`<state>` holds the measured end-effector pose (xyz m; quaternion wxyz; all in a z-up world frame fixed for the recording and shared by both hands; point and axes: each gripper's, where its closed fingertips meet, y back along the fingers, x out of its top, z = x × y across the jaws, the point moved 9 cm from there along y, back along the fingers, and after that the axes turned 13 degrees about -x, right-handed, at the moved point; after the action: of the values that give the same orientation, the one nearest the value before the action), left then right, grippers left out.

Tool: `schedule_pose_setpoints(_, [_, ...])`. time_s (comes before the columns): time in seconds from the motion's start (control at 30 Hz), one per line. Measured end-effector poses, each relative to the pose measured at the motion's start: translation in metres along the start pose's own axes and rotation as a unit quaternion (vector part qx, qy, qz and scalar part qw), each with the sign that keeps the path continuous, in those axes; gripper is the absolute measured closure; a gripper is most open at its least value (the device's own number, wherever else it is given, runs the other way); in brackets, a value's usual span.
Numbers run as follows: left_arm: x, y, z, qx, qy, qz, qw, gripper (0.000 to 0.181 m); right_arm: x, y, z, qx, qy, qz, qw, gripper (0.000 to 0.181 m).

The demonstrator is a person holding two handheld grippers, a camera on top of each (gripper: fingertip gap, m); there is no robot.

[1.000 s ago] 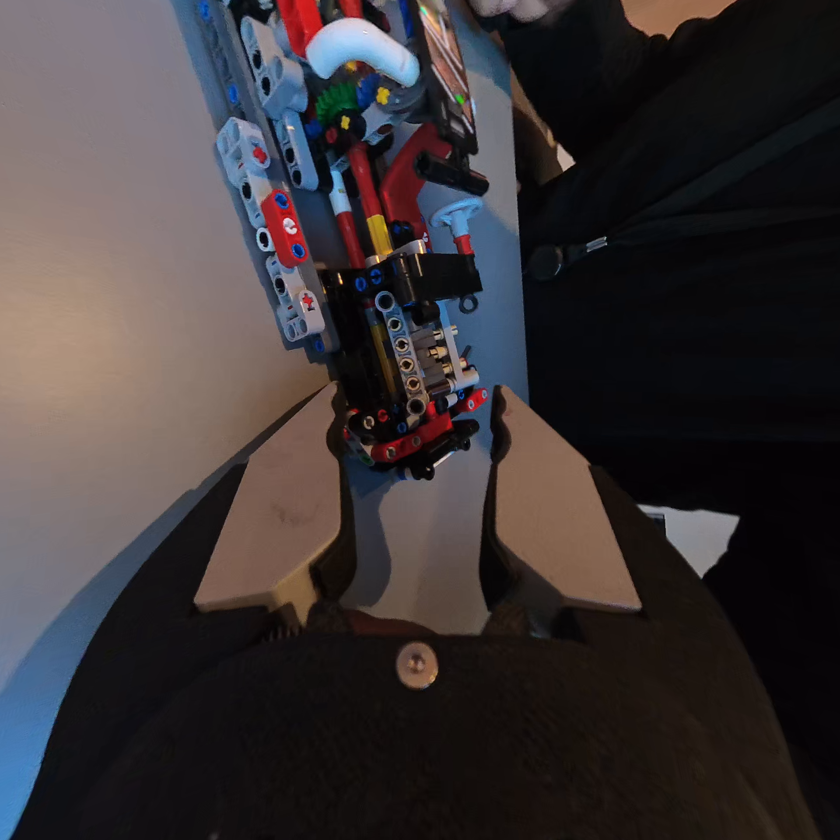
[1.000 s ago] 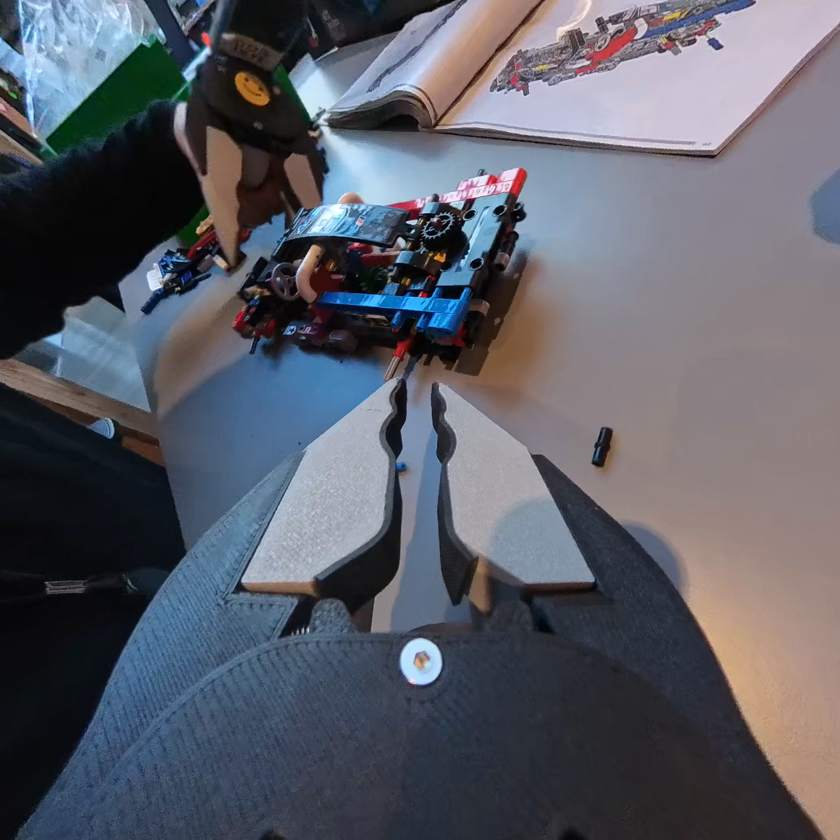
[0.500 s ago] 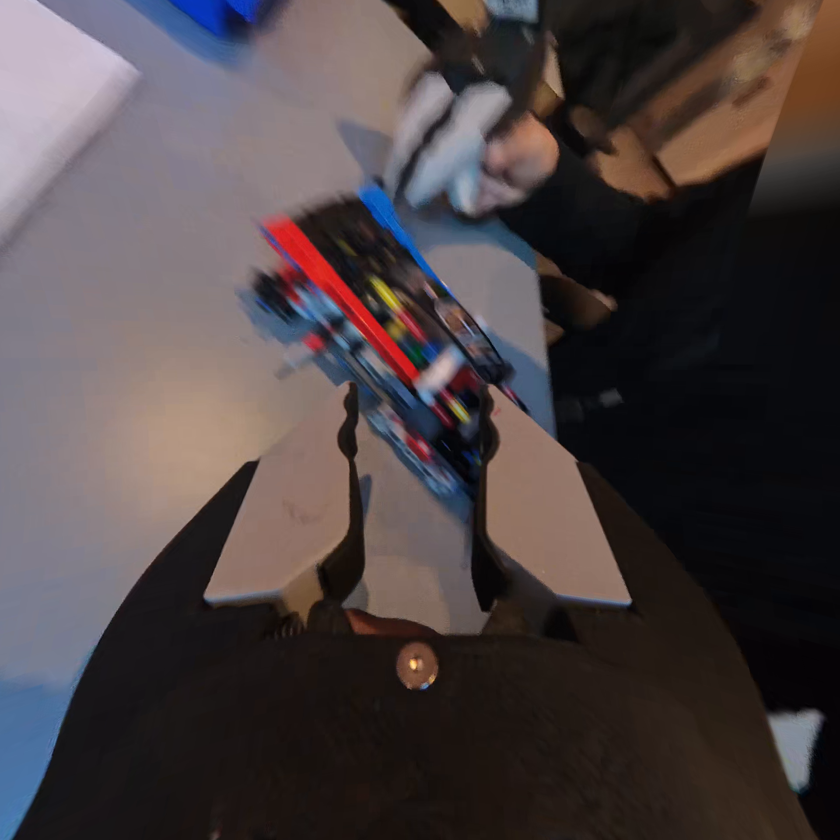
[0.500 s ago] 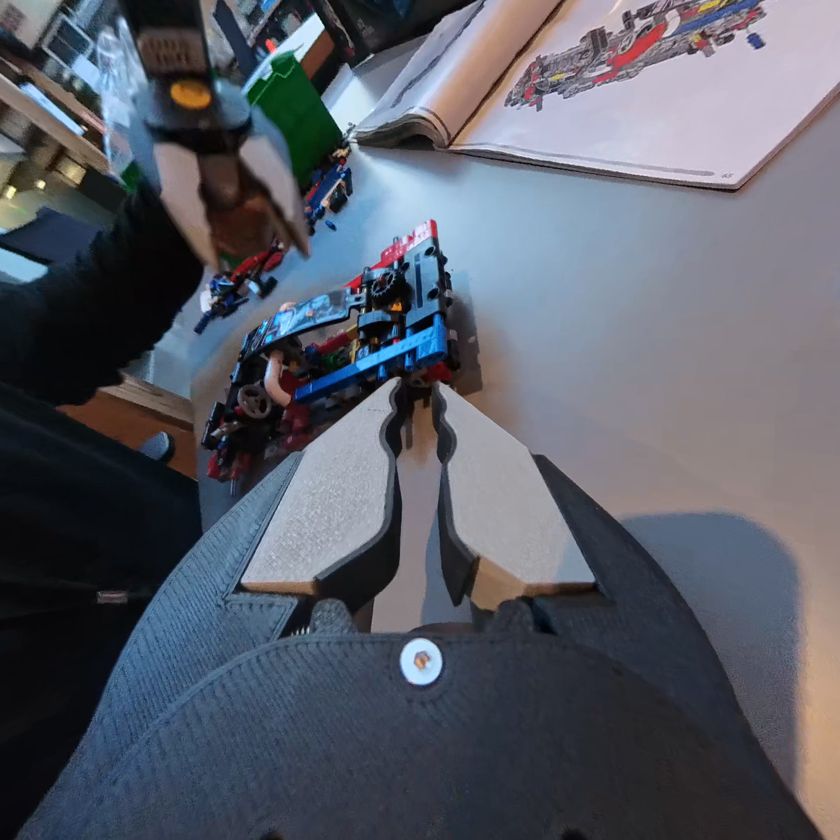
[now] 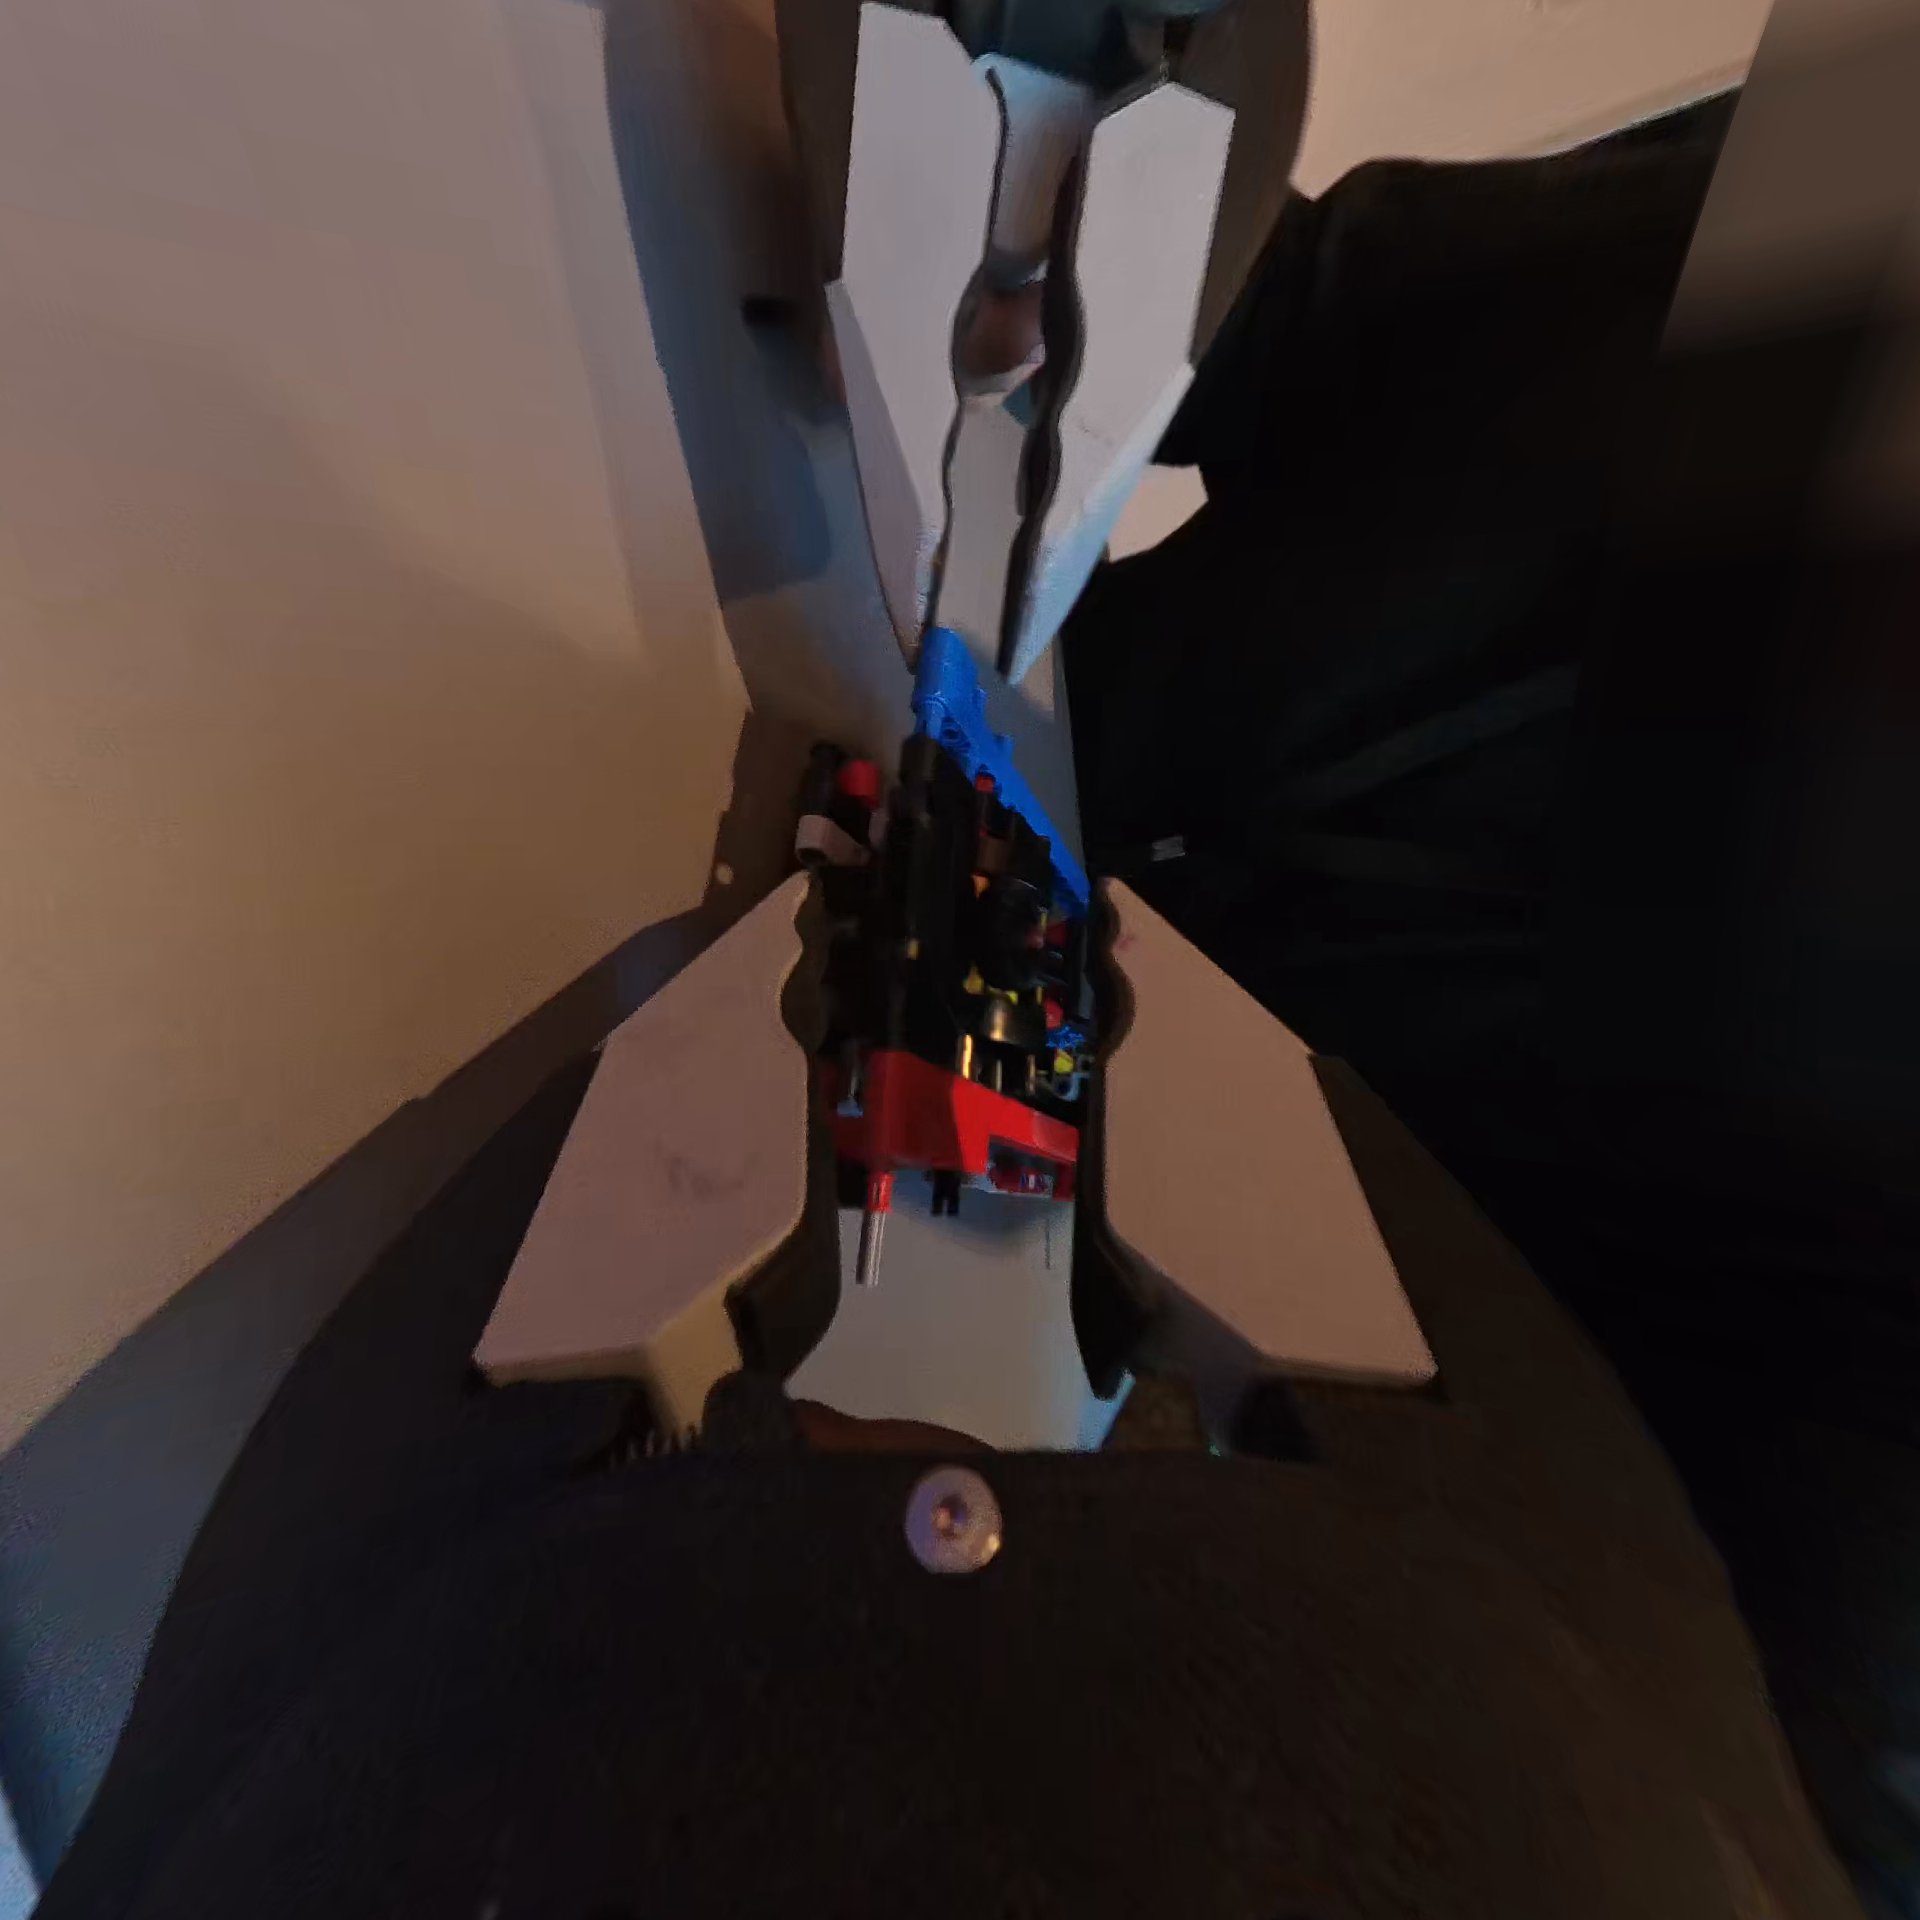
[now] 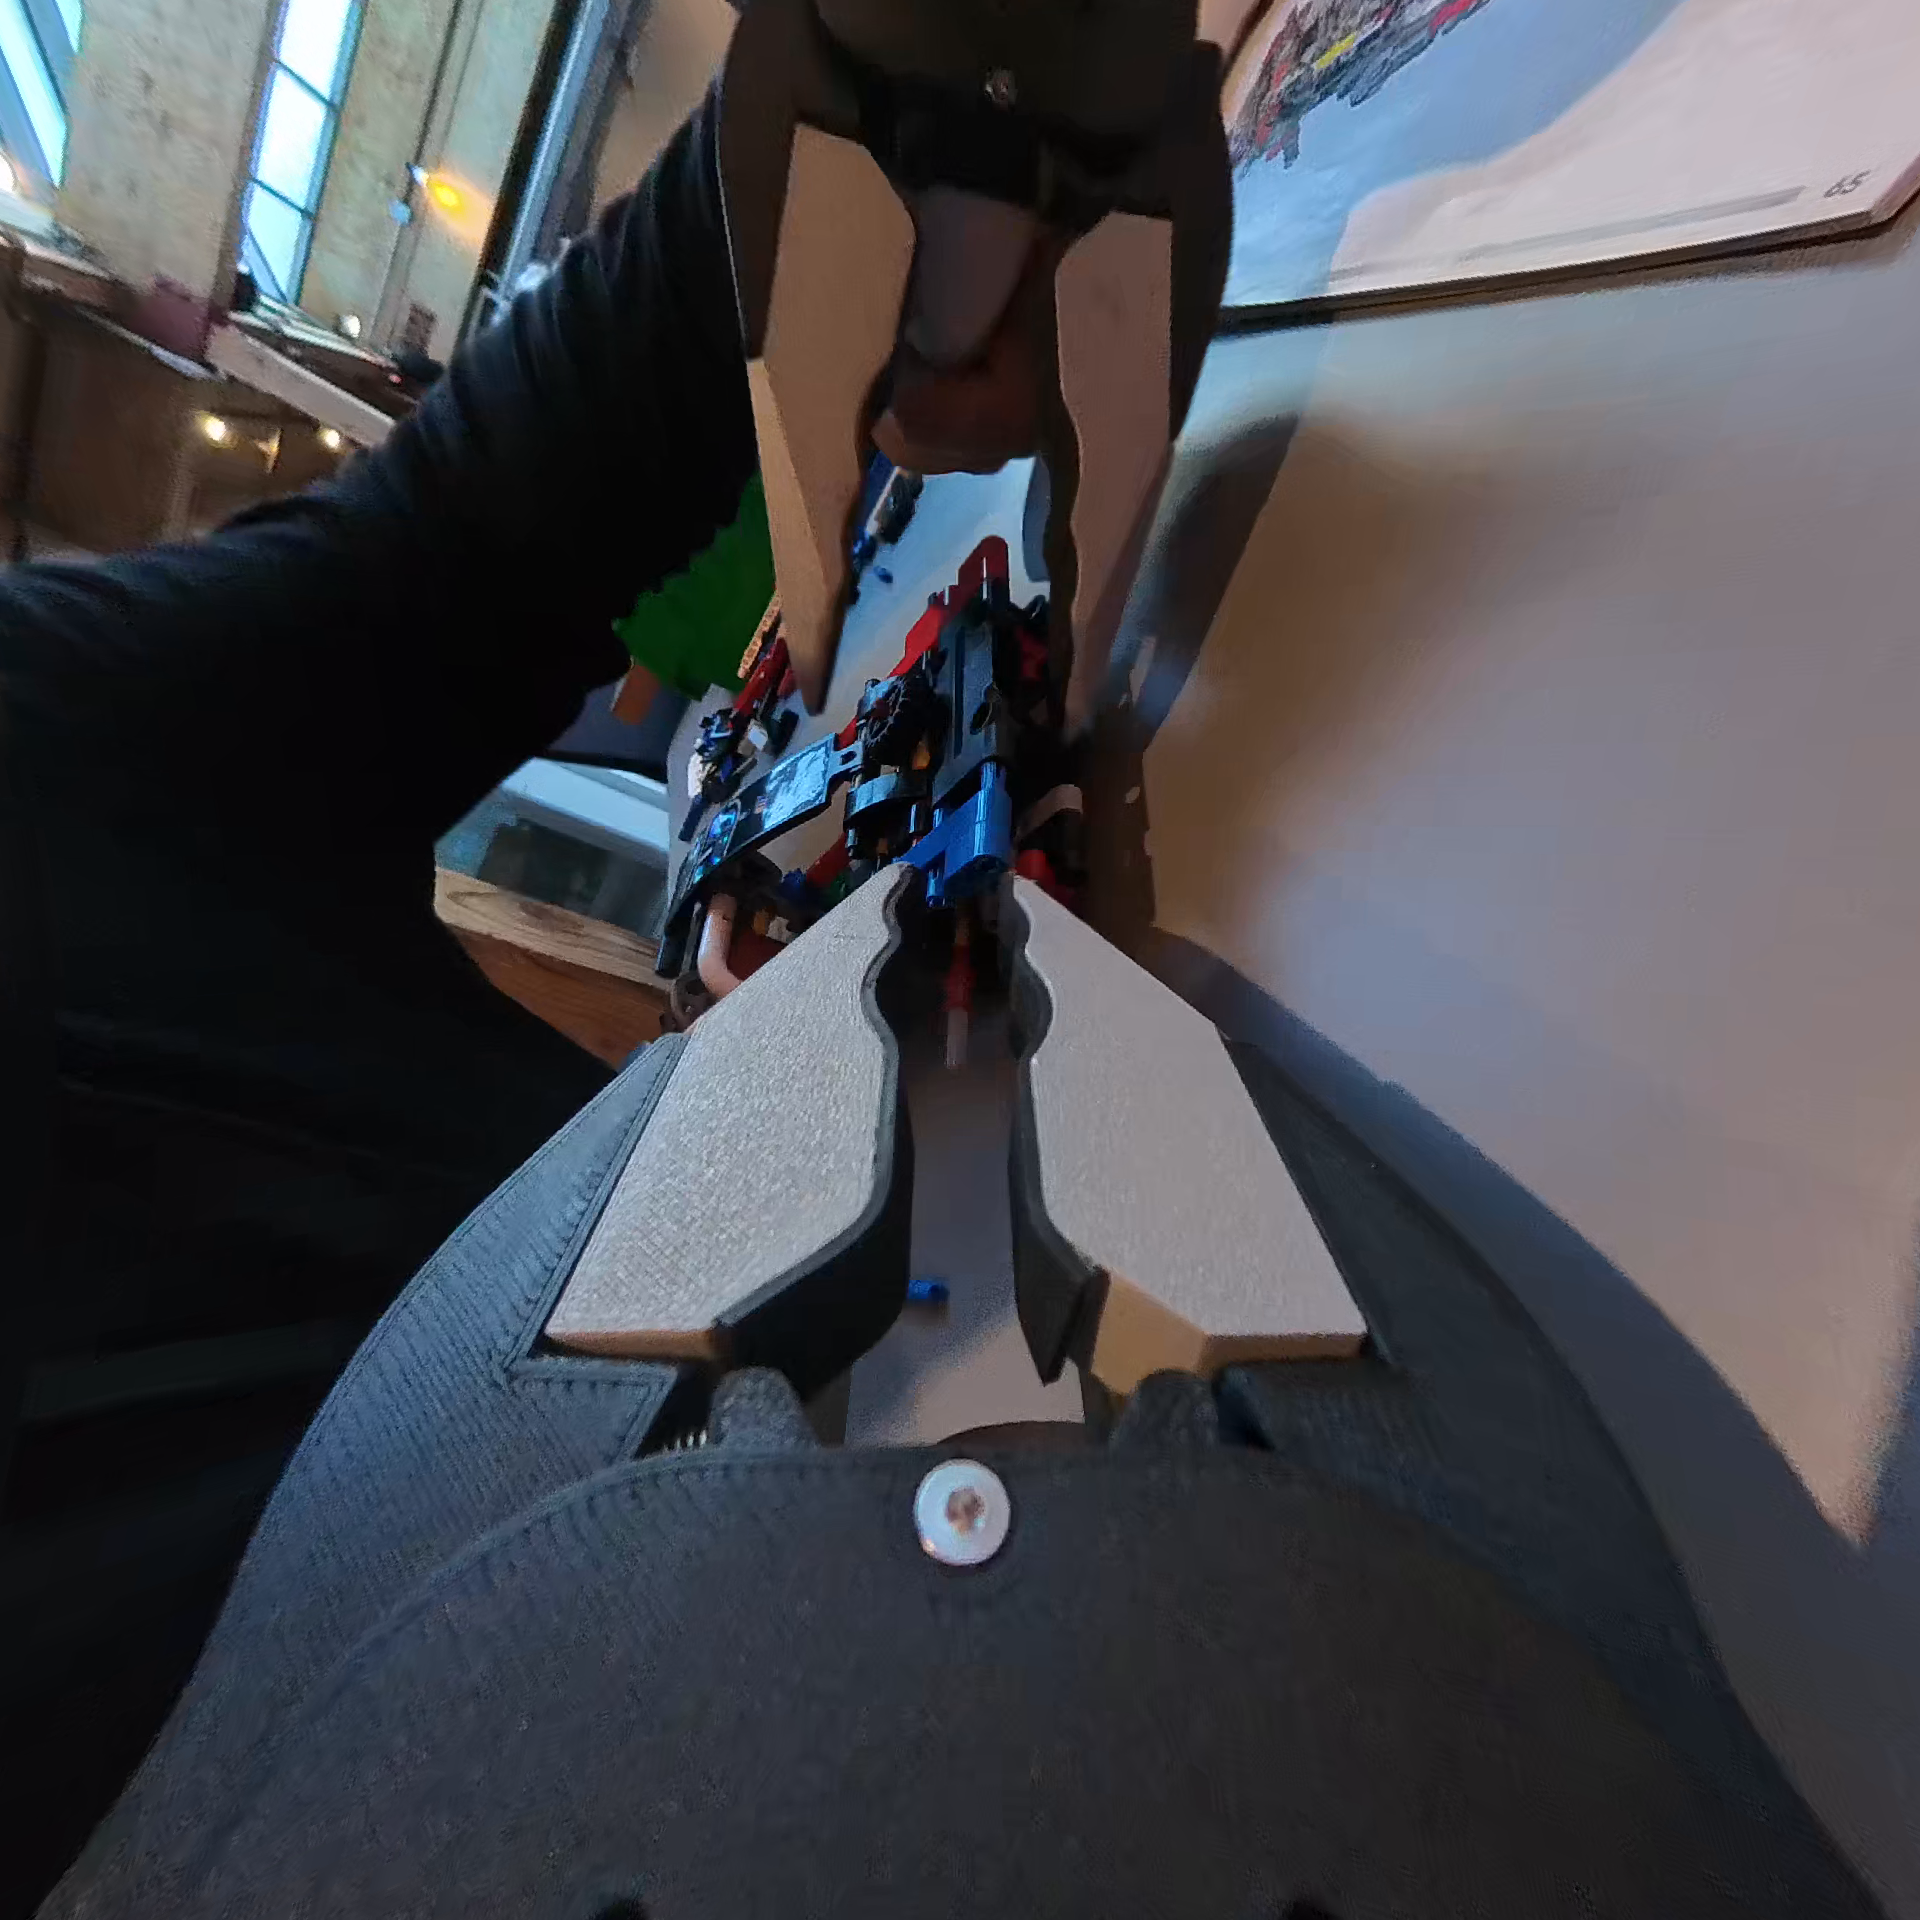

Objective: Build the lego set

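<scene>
Lego model (image 5: 951, 997) straddled on counter (image 6: 1507, 831) by left gripper (image 5: 951, 914), jaws spread wide, contact unclear; right gripper (image 6: 961, 894) jaws narrowly parted around blue end, likely for steadying.

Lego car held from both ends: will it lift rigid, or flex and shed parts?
Probably lifts as one piece: the lego car is a dense pinned frame. The thin axle sticking out looks easy to knock. The left gripper straddles the body; bits could pop under a hard squeeze.

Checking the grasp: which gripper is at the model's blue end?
The right gripper; its tips flank the blue beam, while the left gripper straddles the red end.
</scene>
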<state>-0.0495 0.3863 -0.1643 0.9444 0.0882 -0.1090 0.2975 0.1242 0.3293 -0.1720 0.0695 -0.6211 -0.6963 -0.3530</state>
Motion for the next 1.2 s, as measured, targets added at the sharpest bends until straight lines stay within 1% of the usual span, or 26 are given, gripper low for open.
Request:
schedule_pose_setpoints(0.03, [0.001,-0.002,-0.002,-0.002,0.013,-0.004,1.0,0.145,0.001,-0.002,0.0,0.003,0.001,-0.007,1.0,0.171])
schedule_pose_setpoints(0.13, [0.003,-0.001,-0.006,-0.01,0.038,0.011,0.999,0.165,0.003,-0.008,-0.001,0.01,0.005,-0.02,1.0,0.171])
schedule_pose_setpoints(0.17, [0.001,0.0,-0.007,-0.009,0.042,0.01,0.999,0.168,0.004,-0.009,-0.001,0.011,0.005,-0.021,1.0,0.17])
schedule_pose_setpoints(0.27, [-0.003,0.005,-0.008,-0.017,0.054,0.023,0.998,0.168,0.007,-0.011,0.001,0.017,-0.007,-0.021,1.0,0.174])
schedule_pose_setpoints(0.43, [-0.009,0.005,-0.005,0.003,0.041,0.04,0.998,0.168,0.009,-0.014,0.002,0.014,-0.014,-0.02,1.0,0.181])
schedule_pose_setpoints(0.57, [-0.013,0.006,-0.004,0.004,0.039,0.059,0.997,0.169,0.01,-0.015,0.004,0.02,-0.032,-0.018,0.999,0.181])
schedule_pose_setpoints(0.63, [-0.014,0.007,-0.004,0.003,0.036,0.062,0.997,0.169,0.011,-0.016,0.005,0.022,-0.04,-0.016,0.999,0.172])
schedule_pose_setpoints(0.7, [-0.013,0.006,-0.004,0.003,0.032,0.062,0.998,0.169,0.012,-0.018,0.006,0.021,-0.044,-0.02,0.999,0.17])
schedule_pose_setpoints(0.83, [-0.012,0.005,-0.005,0.001,0.025,0.06,0.998,0.169,0.014,-0.023,0.005,0.027,-0.047,-0.028,0.998,0.173])
schedule_pose_setpoints(1.0, [-0.01,0.004,-0.005,0.002,0.022,0.074,0.997,0.17,0.017,-0.023,0.009,0.039,-0.065,-0.028,0.997,0.175])
schedule_pose_setpoints(1.13, [-0.008,0.002,-0.004,0.004,0.025,0.062,0.998,0.172,0.02,-0.024,0.011,0.047,-0.063,-0.046,0.996,0.176])
schedule_pose_setpoints(1.2, [-0.008,0.001,-0.004,0.01,0.026,0.068,0.997,0.172,0.019,-0.024,0.011,0.045,-0.065,-0.045,0.996,0.176])
